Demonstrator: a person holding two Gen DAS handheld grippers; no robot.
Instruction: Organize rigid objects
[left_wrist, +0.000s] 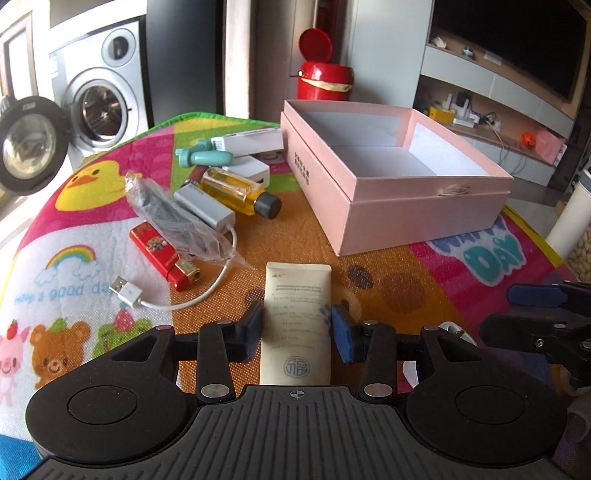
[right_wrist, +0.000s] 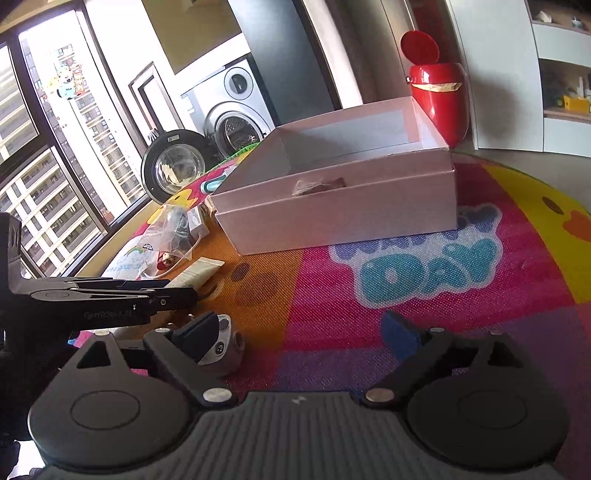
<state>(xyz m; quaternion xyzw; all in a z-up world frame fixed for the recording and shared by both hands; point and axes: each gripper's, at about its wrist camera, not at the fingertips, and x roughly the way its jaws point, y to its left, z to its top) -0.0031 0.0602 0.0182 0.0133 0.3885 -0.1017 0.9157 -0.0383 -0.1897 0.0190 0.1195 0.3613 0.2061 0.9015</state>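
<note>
In the left wrist view, a cluster of unsorted items occupies the left half of the frame on the patterned mat (left_wrist: 369, 240) covering the surface: a red lighter (left_wrist: 162, 251) at lower left, a white USB cable (left_wrist: 166, 299) below it, a clear plastic bag (left_wrist: 177, 218) with dark contents, a grey adapter (left_wrist: 205, 208), an amber bottle (left_wrist: 240, 192) with a dark cap, and a teal item (left_wrist: 203, 157) further up, all lying close together and apparently awaiting sorting. At lower centre, the left hand-held gripper (left_wrist: 297, 326) straddles a cream tube (left_wrist: 297, 321) that lies flat on the mat; the pads stand apart on either side of the tube, just beside its edges, with no visible compression, a position judged suitable for closing across its narrow width. The open pink box (left_wrist: 424, 206) sits at upper right of centre, visibly empty, and is the probable destination. At the far right edge, part of the right hand-held gripper (left_wrist: 532, 306) is visible. In the right wrist view, the right hand-held gripper (right_wrist: 299, 336) has its pads spread wide over bare mat with nothing between them; a small grey device (right_wrist: 225, 343) lies just behind its left pad, apparently not gripped
</note>
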